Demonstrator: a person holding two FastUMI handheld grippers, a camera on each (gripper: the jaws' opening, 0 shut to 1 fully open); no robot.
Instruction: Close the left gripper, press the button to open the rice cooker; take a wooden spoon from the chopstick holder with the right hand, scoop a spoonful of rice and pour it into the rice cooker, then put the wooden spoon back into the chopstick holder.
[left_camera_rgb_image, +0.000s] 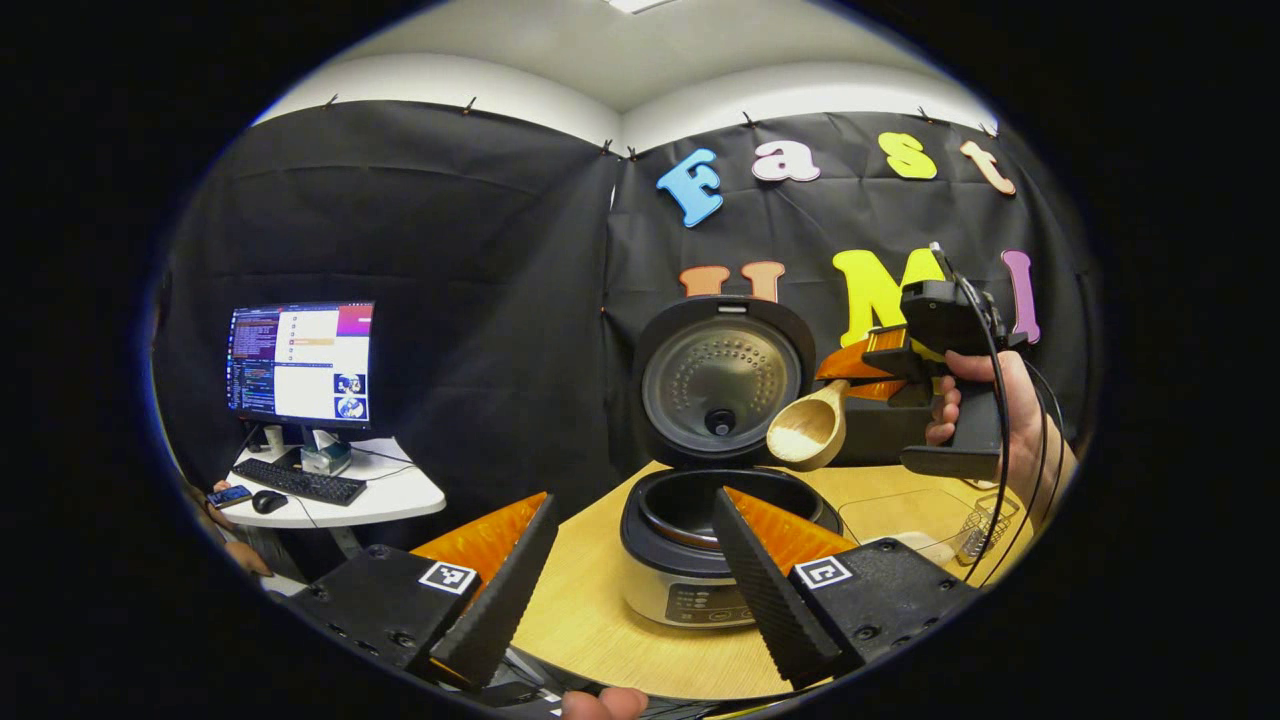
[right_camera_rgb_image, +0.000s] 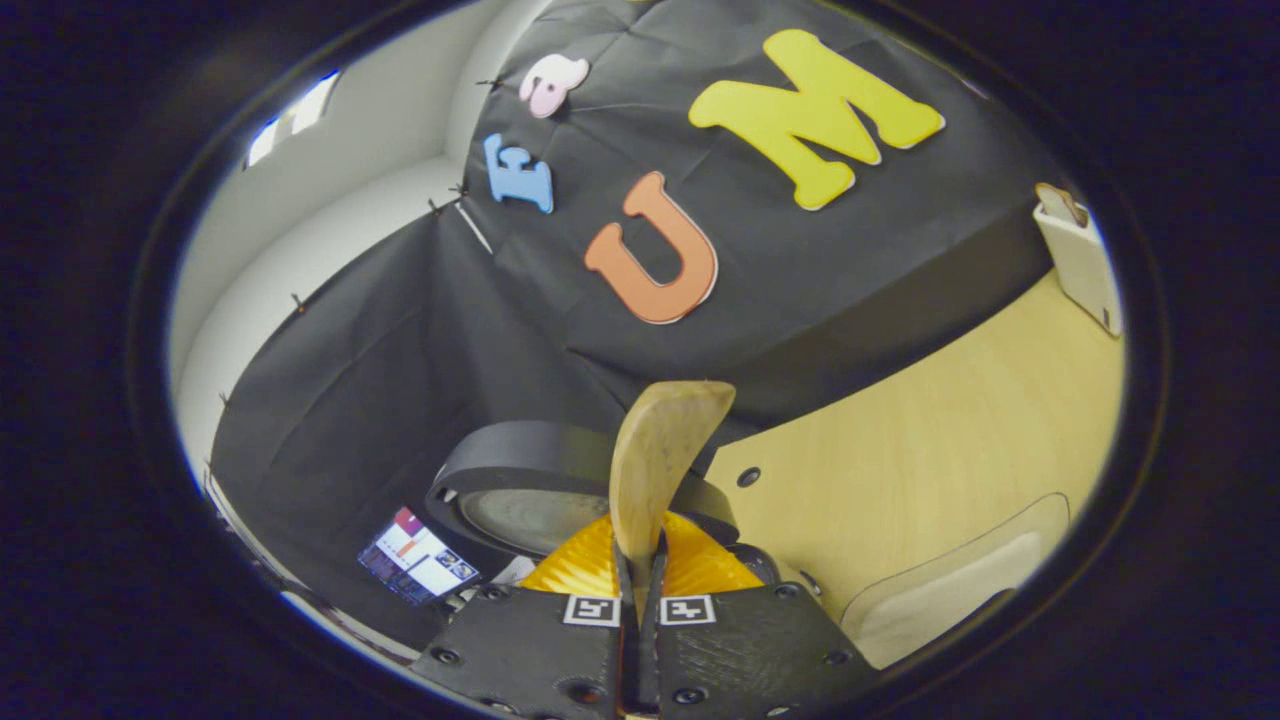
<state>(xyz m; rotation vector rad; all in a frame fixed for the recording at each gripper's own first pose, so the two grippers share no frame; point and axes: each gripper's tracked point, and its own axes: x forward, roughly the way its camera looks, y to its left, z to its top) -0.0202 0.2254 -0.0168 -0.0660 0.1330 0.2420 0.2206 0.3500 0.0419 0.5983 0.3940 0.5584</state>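
Clamping the wooden spoon (left_camera_rgb_image: 808, 430), the right gripper (right_camera_rgb_image: 640, 590) holds it beside the open rice cooker (left_camera_rgb_image: 700, 540), while the left gripper (left_camera_rgb_image: 630, 580) stands spread apart.

The left gripper view sits low at the near edge of the counter (left_camera_rgb_image: 600, 610), level, facing the far wall, with the open rice cooker (left_camera_rgb_image: 712, 480) close ahead between its tool's fingers (left_camera_rgb_image: 500, 590). The right gripper view rides high to the right, rolled hard over and facing left across the counter (right_camera_rgb_image: 920, 430), right up against the wooden spoon (right_camera_rgb_image: 655, 470). Both take in the cooker's raised lid (right_camera_rgb_image: 530, 480), the counter, the far wall and the monitor (left_camera_rgb_image: 300, 362).
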